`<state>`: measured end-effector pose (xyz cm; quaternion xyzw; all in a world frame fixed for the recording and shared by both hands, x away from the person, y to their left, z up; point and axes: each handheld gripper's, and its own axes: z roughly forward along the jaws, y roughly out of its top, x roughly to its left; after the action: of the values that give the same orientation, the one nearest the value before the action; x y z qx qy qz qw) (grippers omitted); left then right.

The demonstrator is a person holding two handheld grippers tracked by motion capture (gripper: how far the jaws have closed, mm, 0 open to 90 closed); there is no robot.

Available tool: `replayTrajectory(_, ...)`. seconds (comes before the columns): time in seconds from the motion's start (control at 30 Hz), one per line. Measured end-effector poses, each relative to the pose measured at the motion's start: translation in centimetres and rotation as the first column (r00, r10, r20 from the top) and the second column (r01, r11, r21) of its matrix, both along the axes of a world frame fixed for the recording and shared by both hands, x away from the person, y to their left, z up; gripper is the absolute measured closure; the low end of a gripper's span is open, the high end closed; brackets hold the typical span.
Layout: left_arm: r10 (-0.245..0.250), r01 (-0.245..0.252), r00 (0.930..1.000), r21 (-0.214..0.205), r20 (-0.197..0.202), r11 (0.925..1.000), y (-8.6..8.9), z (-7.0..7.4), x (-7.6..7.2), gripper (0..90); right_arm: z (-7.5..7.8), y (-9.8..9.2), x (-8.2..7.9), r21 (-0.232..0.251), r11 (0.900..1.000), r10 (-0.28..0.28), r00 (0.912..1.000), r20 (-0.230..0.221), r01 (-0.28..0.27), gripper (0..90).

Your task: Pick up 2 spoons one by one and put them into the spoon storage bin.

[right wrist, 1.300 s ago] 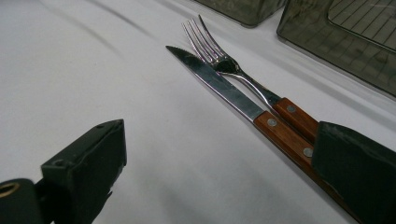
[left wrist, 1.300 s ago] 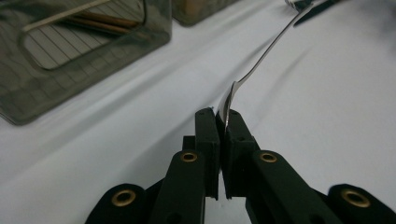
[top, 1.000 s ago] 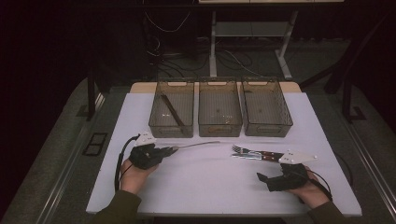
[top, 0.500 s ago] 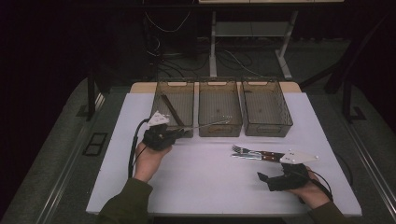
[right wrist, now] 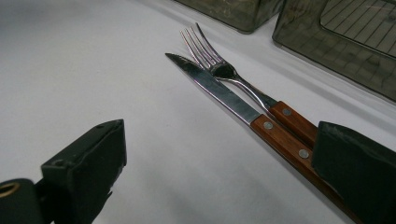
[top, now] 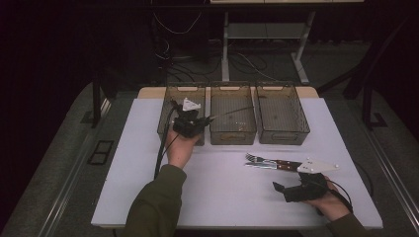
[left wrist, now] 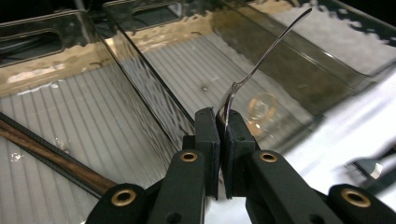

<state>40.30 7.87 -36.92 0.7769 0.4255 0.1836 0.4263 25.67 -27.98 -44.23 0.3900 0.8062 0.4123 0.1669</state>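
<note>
Carrying: left gripper [left wrist: 223, 122] is pinching a thin metal utensil [left wrist: 261, 60] by one end, jaws pressed together on it.
Utensil's position: hanging over the middle bin [top: 232, 120], beside the left bin [top: 165, 114].
Long axis: running forward from the jaws, across the middle bin.
Right gripper [right wrist: 219, 177]: resting spread on the table, with the knife [right wrist: 219, 95] and fork [right wrist: 222, 70] lying ahead of it.

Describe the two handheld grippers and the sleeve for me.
Both are black: left gripper has brass-coloured rivets on the fingers and a black cable; each carries a pale three-cornered plate. Right gripper matches. The sleeve is olive green.
</note>
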Motion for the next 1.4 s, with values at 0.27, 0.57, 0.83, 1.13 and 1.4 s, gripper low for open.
replayTrajectory(0.27,0.062,-0.062,0.9981,0.046,0.000,0.9970,-1.4,-0.8,2.1,85.8,0.0,-0.1,0.0,0.005,1.0000,0.002,1.0000,0.003,-0.002,3.5)
replayTrajectory(0.57,0.093,-0.092,0.9957,0.098,-0.006,0.9909,-2.9,-1.3,3.4,85.7,0.0,-0.3,0.0,0.008,1.0000,0.000,1.0000,0.003,0.000,3.6)
replayTrajectory(0.83,0.066,-0.066,0.9978,0.070,0.004,0.9953,-3.4,-1.1,3.1,67.8,0.1,-0.3,0.0,0.009,1.0000,0.001,1.0000,0.008,-0.001,3.6)
replayTrajectory(1.13,-0.001,0.001,1.0000,0.016,-0.003,0.9999,-2.8,-0.3,2.5,58.8,0.1,-0.2,0.0,0.010,0.9999,0.000,1.0000,0.006,0.000,3.5)
replayTrajectory(1.4,-0.113,0.113,0.9936,-0.026,0.008,0.9932,-1.9,0.9,1.1,48.6,0.0,-0.1,0.0,0.006,1.0000,0.001,1.0000,0.006,-0.001,3.6)
